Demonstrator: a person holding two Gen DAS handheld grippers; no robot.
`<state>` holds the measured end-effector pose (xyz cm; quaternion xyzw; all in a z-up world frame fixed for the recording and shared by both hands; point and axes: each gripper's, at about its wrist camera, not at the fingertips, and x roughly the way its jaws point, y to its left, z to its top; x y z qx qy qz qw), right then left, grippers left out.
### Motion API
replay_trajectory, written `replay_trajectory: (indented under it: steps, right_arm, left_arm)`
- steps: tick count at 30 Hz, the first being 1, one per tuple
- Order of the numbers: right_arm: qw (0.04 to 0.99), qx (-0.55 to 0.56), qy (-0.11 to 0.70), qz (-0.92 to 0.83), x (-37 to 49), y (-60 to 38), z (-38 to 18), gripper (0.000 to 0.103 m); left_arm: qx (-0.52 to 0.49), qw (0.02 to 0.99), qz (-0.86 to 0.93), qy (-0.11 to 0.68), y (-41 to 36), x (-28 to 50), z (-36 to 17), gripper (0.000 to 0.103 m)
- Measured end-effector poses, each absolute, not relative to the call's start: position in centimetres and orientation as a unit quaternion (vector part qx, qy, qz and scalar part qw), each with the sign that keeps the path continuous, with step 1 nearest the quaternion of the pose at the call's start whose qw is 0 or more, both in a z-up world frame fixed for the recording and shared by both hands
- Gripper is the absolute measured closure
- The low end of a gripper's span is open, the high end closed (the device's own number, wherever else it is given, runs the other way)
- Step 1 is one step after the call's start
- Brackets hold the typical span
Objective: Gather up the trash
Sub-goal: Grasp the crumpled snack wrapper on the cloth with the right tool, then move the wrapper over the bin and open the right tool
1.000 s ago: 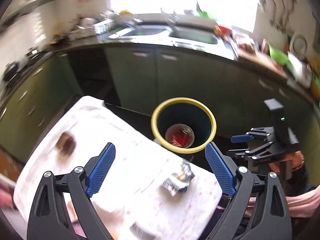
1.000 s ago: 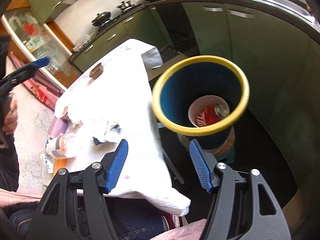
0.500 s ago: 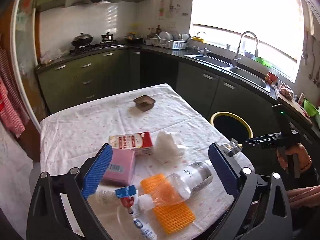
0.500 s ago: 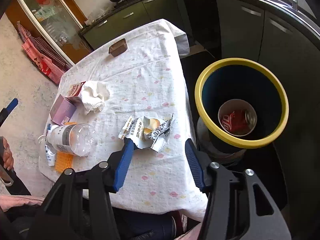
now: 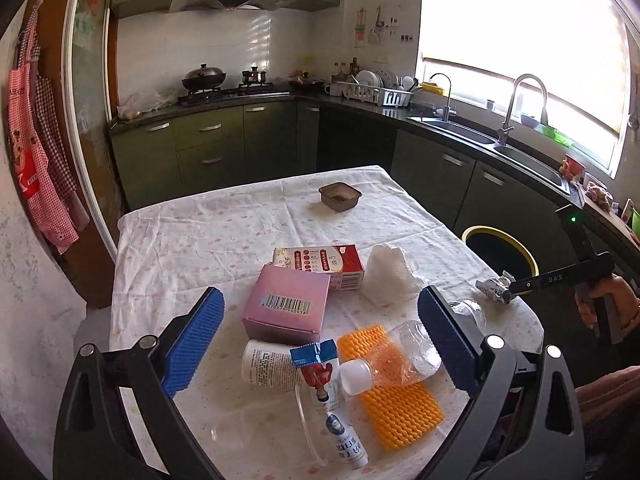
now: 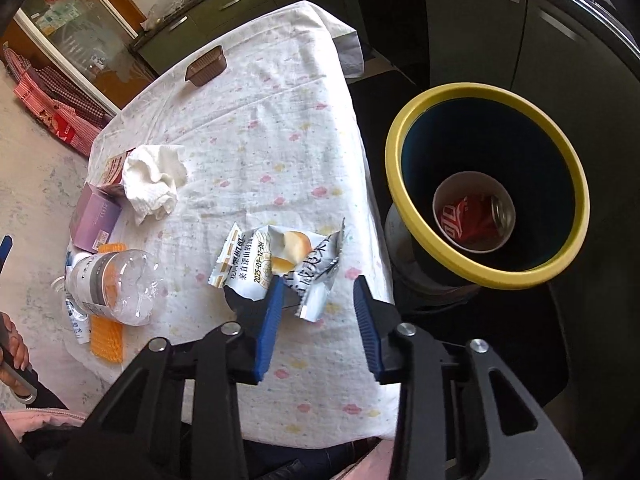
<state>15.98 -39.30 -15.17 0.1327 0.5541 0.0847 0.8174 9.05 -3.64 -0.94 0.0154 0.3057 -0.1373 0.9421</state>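
The torn snack wrapper [image 6: 280,264] lies flat on the counter [image 6: 256,120], near the edge next to the yellow-rimmed bin [image 6: 486,184]. It is silver and white, crinkly and ripped open. It looks very light and very thin. It will bend and crumple when squeezed, so it cannot break. But it is shiny, so it may slip, and it lies so flat that it is hard to get under. The best place to pinch it is a part that sticks up, like the raised torn flap near the middle or the curled corner on the bin side.

The right tool [image 6: 316,320] hangs just over the near edge of the wrapper. Its jaws have just been closing. The wrapper's edge sits between them, and one blue pad is over it, but there is a gap to the other pad, so the tool is not squeezing it yet.

The left tool [image 5: 320,344] is spread wide and holds nothing. It hovers over other things: a pink box [image 5: 286,306], a clear plastic bottle [image 5: 400,354] and a crumpled white tissue [image 5: 390,276]. The bottle is light but round and smooth, so it may roll. The tissue is soft and easy to pinch anywhere.

The bin already has a red can [image 6: 472,222] inside.
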Motion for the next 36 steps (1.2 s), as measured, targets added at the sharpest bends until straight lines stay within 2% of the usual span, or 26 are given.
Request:
replay_trajectory:
  steps: [1,3,4,6,17,22,36]
  right_arm:
    - [0.817,0.136,0.553,0.089,15.9,-39.3,-15.1,0.085]
    - [0.821,0.130,0.548,0.089,15.8,-39.2,-14.8,0.086]
    - [0.823,0.129,0.546,0.090,15.7,-39.1,-14.7,0.091]
    - [0.825,0.130,0.542,0.096,15.5,-39.0,-14.5,0.095]
    - [0.852,0.117,0.500,0.100,13.7,-39.0,-11.0,0.095]
    - [0.865,0.131,0.482,0.050,14.3,-43.0,-9.8,0.095]
    - [0.830,0.126,0.537,-0.087,21.0,-52.4,-16.3,0.095]
  left_arm:
    - [0.016,0.942,-0.138,0.306,-3.7,9.1,-1.0,0.007]
    - [0.018,0.941,-0.140,0.306,-3.9,9.2,-1.1,0.007]
    - [0.019,0.941,-0.140,0.307,-4.0,9.2,-1.2,0.007]
    - [0.021,0.941,-0.140,0.307,-4.2,9.3,-1.2,0.007]
    - [0.029,0.941,-0.142,0.306,-4.8,9.4,-1.5,0.007]
    - [0.032,0.942,-0.146,0.302,-5.0,9.1,-1.4,0.007]
    - [0.047,0.940,-0.145,0.304,-6.0,9.2,-1.2,0.007]
